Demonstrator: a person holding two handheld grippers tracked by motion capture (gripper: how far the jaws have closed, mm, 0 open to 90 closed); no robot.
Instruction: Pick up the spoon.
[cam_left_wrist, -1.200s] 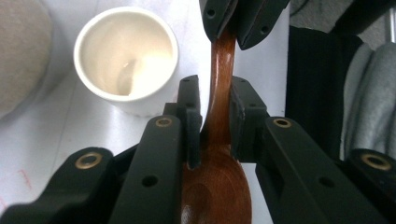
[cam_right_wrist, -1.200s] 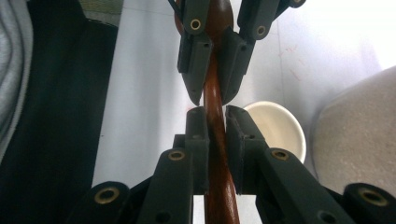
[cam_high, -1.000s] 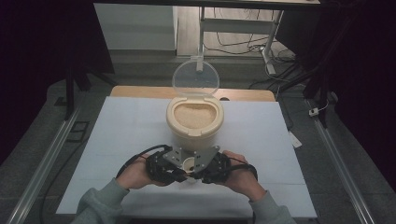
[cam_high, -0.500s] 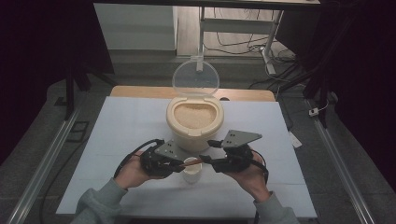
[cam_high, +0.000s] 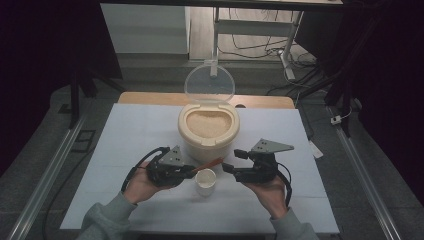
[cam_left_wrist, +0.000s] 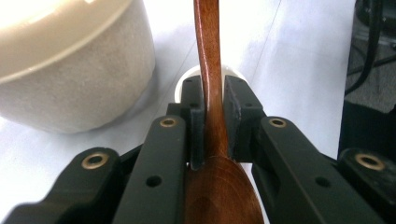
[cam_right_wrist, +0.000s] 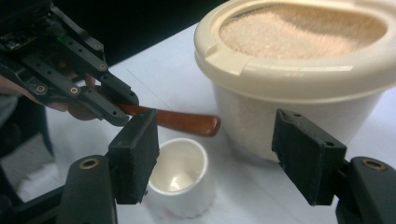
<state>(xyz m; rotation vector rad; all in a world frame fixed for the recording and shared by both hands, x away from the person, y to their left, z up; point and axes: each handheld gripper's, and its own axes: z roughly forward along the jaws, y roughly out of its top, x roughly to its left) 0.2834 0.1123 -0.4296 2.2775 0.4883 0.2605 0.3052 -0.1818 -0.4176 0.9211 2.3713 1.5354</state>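
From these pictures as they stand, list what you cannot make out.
- Wooden spoon: left gripper view, bowl end cut off by the bottom edge, between the left gripper's jaws.
- White cup: right gripper view, its base is cut off behind the right gripper's jaw.
- Rice container: high view, grains too small.

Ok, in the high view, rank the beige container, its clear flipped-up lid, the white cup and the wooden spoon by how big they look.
1. Beige container
2. Clear lid, somewhat smaller than the container but farther from the camera, so that gap is unsure
3. Wooden spoon, partly hidden in the left gripper, and white cup: too close to rank
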